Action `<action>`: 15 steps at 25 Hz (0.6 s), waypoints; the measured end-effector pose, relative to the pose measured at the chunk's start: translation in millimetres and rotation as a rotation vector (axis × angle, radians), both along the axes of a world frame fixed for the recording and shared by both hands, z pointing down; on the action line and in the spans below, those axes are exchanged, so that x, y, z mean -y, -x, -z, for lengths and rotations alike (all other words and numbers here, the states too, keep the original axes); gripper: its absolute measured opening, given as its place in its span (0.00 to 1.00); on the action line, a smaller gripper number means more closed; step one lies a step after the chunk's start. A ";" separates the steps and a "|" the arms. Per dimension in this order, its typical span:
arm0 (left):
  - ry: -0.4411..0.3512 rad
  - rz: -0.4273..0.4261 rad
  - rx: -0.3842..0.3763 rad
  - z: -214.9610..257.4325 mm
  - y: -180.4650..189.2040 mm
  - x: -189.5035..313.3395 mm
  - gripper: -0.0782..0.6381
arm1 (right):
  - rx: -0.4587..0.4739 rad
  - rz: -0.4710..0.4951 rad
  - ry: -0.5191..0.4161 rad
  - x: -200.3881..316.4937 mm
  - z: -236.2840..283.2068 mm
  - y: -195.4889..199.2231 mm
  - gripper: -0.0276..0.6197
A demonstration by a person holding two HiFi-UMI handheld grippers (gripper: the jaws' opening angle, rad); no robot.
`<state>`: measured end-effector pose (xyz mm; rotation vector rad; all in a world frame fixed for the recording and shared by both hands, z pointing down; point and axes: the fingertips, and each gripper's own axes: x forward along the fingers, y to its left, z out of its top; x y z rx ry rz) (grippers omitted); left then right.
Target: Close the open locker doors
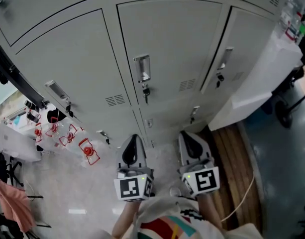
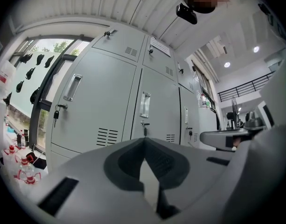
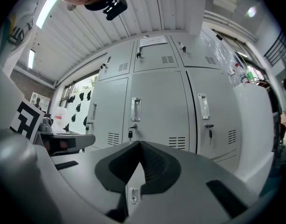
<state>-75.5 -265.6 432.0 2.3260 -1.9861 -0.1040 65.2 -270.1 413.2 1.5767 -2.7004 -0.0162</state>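
Note:
A bank of grey lockers fills the head view. Its left door (image 1: 67, 68), middle door (image 1: 167, 44) and right door (image 1: 244, 44) all look flush with the frame, each with a metal handle (image 1: 142, 67) and a key hanging below it. My left gripper (image 1: 134, 138) and right gripper (image 1: 186, 134) hang side by side, low in front of the middle column and apart from the doors. Both are shut with nothing between the jaws. The left gripper (image 2: 143, 139) faces the middle door (image 2: 156, 101). The right gripper (image 3: 139, 143) faces the same column (image 3: 156, 106).
A white counter (image 1: 264, 78) stands against the lockers at right, with a black wheeled stand (image 1: 286, 103) beyond it. At left is a table with red-marked bottles (image 1: 67, 136). A wooden strip (image 1: 234, 158) and a pale cable (image 1: 247, 193) lie on the floor at right.

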 end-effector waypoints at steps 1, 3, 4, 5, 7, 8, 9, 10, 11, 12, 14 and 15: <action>0.001 0.001 0.001 0.0 0.5 -0.1 0.12 | 0.000 -0.002 0.001 -0.2 -0.1 -0.8 0.05; 0.005 0.005 0.003 -0.3 1.6 -0.3 0.12 | -0.002 -0.005 0.000 -0.4 0.2 -1.6 0.05; 0.005 0.006 0.000 -0.5 2.2 -0.7 0.12 | -0.001 -0.006 0.001 -0.6 0.1 -1.9 0.05; 0.006 0.006 -0.003 -0.7 2.6 -1.3 0.12 | 0.000 -0.007 0.004 -0.9 -0.4 -2.3 0.05; 0.007 0.006 -0.008 -0.9 3.5 -2.0 0.12 | 0.003 -0.009 0.007 -1.0 -0.7 -2.7 0.05; 0.006 0.006 -0.007 -0.9 3.8 -2.1 0.12 | 0.005 -0.009 0.007 -0.9 -0.4 -2.7 0.05; 0.006 0.006 -0.006 -0.9 4.2 -2.1 0.12 | 0.006 -0.008 0.006 -0.9 -0.1 -2.7 0.05; 0.006 0.005 -0.005 -1.2 4.5 -2.0 0.12 | 0.007 -0.008 0.005 -1.0 -0.1 -2.8 0.05; 0.007 0.006 -0.004 -1.9 4.7 -2.0 0.12 | 0.005 -0.008 0.005 -1.1 -0.5 -3.1 0.05; 0.009 0.007 -0.004 -2.8 5.0 -2.1 0.12 | 0.004 -0.008 0.004 -1.2 -1.0 -3.3 0.05; 0.017 0.011 -0.004 -5.1 6.6 -3.1 0.12 | 0.002 -0.009 0.006 -2.0 -2.8 -3.5 0.05; 0.021 0.014 -0.003 -6.1 7.6 -3.6 0.12 | 0.001 -0.009 0.008 -2.4 -3.9 -3.6 0.05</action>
